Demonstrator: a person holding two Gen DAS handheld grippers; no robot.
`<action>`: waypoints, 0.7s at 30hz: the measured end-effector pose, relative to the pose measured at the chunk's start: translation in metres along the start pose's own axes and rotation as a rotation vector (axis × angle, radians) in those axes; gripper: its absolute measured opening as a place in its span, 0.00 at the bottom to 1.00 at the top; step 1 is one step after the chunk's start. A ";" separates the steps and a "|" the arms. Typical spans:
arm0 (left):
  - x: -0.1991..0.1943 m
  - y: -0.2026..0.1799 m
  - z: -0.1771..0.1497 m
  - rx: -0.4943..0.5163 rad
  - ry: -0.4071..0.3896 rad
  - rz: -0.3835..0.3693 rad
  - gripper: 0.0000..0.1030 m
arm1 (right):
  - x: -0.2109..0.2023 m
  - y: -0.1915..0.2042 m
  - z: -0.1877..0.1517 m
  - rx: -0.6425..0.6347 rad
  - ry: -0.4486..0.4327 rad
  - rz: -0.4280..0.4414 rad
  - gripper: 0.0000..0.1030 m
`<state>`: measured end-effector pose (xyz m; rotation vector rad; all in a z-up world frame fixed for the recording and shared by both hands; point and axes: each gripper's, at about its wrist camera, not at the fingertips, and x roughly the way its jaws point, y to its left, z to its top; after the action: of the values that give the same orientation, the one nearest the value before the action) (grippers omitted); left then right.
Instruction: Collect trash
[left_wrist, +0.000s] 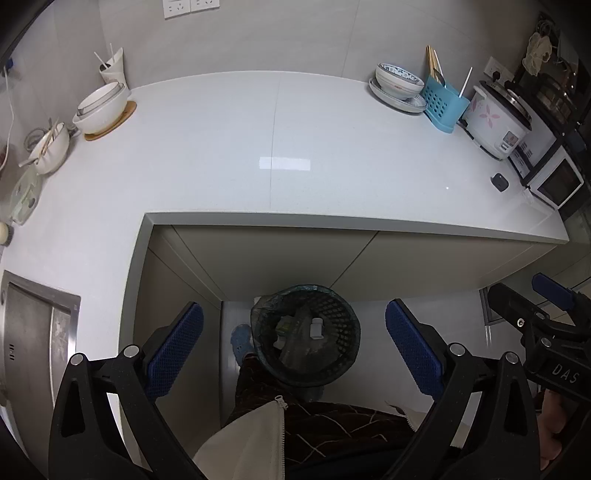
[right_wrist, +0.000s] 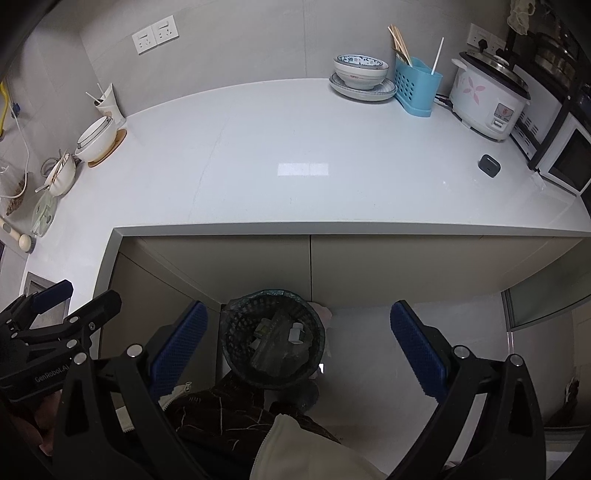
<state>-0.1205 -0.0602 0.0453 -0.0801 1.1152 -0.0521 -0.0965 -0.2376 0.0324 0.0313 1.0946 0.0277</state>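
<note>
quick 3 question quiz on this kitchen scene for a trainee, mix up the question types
1. True or false: the left gripper is shut on a piece of trash.
2. Multiple choice: where does the trash bin stand? A) on the countertop B) on the floor below the counter edge C) in the sink
3. Fill in: the chopsticks stand in a blue ____ beside the rice cooker.

Key
1. False: both the left and the right gripper are open and empty.
2. B
3. Utensil holder
</note>
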 end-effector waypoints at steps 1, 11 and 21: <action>0.000 -0.001 0.000 0.002 0.000 0.000 0.94 | 0.000 0.000 0.000 -0.001 0.002 0.000 0.92; 0.001 0.000 0.003 0.003 -0.002 0.010 0.94 | 0.000 0.000 0.002 -0.005 -0.007 -0.001 0.92; -0.001 0.001 0.003 -0.001 -0.007 0.027 0.94 | 0.002 0.001 0.003 -0.016 0.003 0.005 0.92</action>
<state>-0.1180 -0.0590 0.0471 -0.0657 1.1086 -0.0272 -0.0928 -0.2362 0.0326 0.0200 1.0974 0.0409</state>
